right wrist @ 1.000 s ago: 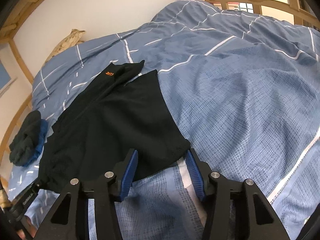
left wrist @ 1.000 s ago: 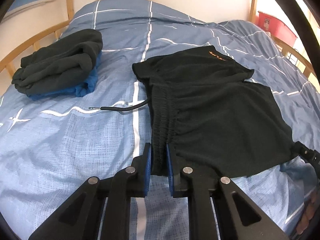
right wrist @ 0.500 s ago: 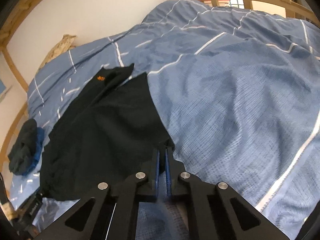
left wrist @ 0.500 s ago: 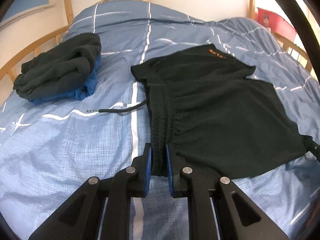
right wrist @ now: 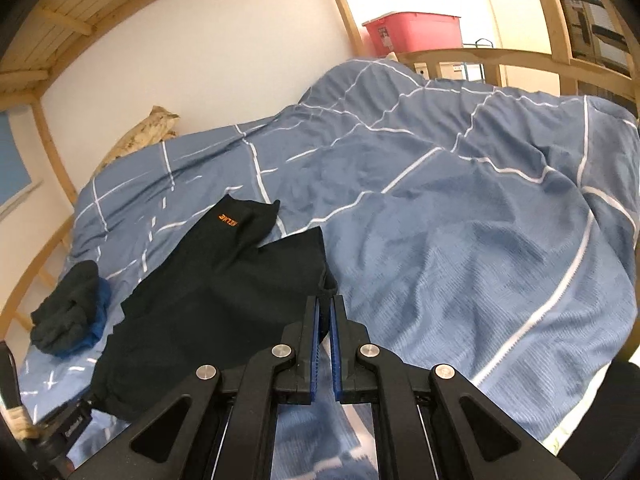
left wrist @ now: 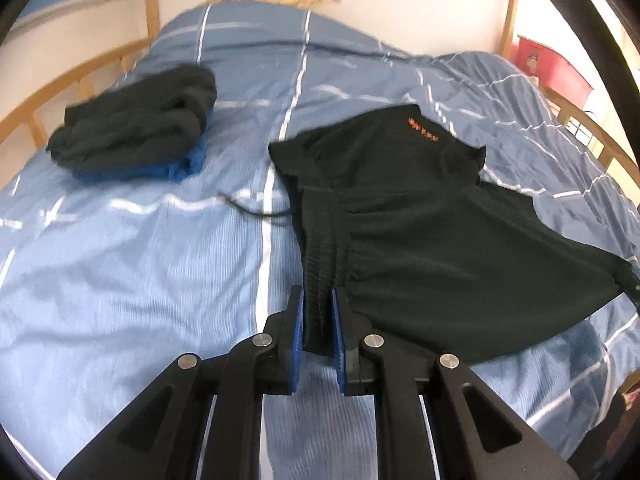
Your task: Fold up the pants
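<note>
- Your left gripper (left wrist: 319,312) has its fingers clamped narrow on the gathered waistband of the black shorts (left wrist: 432,232), which run away from the fingertips toward 1 o'clock across the blue checked duvet (left wrist: 132,272).
- Your right gripper (right wrist: 325,312) has its fingers pinched nearly together on a hem corner of the shorts (right wrist: 224,292); the cloth spreads toward 10 o'clock.
- A folded dark pile (left wrist: 136,140) lies at 11 o'clock, well apart from the shorts.
</note>
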`<state>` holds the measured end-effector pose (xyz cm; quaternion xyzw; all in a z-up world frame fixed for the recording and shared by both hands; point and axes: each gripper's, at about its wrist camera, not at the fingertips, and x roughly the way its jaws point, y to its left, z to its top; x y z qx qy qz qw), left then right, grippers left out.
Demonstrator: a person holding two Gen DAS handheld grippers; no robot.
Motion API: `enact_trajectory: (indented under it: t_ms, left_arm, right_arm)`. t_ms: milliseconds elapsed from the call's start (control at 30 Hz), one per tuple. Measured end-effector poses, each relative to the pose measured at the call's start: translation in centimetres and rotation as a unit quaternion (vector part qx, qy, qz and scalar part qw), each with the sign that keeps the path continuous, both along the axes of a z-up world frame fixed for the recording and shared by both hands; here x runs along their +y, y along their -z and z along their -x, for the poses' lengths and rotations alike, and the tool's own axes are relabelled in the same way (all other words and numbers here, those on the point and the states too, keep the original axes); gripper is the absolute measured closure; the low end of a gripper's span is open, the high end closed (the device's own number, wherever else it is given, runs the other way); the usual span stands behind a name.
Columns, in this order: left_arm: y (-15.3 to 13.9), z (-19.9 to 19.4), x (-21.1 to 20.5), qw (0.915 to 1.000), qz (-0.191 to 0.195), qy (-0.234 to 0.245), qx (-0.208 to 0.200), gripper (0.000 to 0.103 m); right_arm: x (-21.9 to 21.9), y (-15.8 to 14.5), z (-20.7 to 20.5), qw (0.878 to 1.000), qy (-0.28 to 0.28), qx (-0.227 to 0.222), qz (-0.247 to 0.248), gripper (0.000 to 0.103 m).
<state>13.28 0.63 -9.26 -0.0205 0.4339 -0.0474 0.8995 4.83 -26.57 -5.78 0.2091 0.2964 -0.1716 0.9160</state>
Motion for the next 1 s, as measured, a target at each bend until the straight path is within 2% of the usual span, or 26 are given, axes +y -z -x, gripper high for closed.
enact_trajectory:
  t_ms: [200,433,533,633,767,1000]
  left_arm:
    - [0.4,-0.4,-0.5,0.9998,-0.011,-0.002,0.019,0.089]
    - [-2.8,-2.5,-0.5,1.0000,-0.001,-0.006,0.000,0.090]
    - [-4.0,-4.9,-0.2,0.9996,0.021,-0.016,0.009,0.095]
    - [-4.6,-7.6,0.0,0.9988,0.039,-0.022,0.022,0.096]
    - [-5.2,-9.9,-0.1,0.9989,0.035,-0.019,0.023,0.096]
    - [-6.2,-13.7,0.2,0.9993,0.010,-0.025,0.027,0.096]
  right_arm:
    - [-0.9,0.8,-0.1,1.000,0.005,0.009,-0.023,0.097]
    - [-1.6,-0.8,-2.6,0.999,-0.010,-0.012,-0.039,0.097]
    - [-1.7,-2.3,-5.3,0.998,-0.025,-0.021,-0.044,0.097]
    - [-1.8,-3.8,-9.1,0.998,-0.042,-0.024,-0.041,0.097]
    - [-1.7,-5.4,-14.5,0.996,-0.074,-0.020,-0.037,0.097]
    - [-1.6,-6.9,-20.3,0.996,-0.085,0.004,-0.015,0.097]
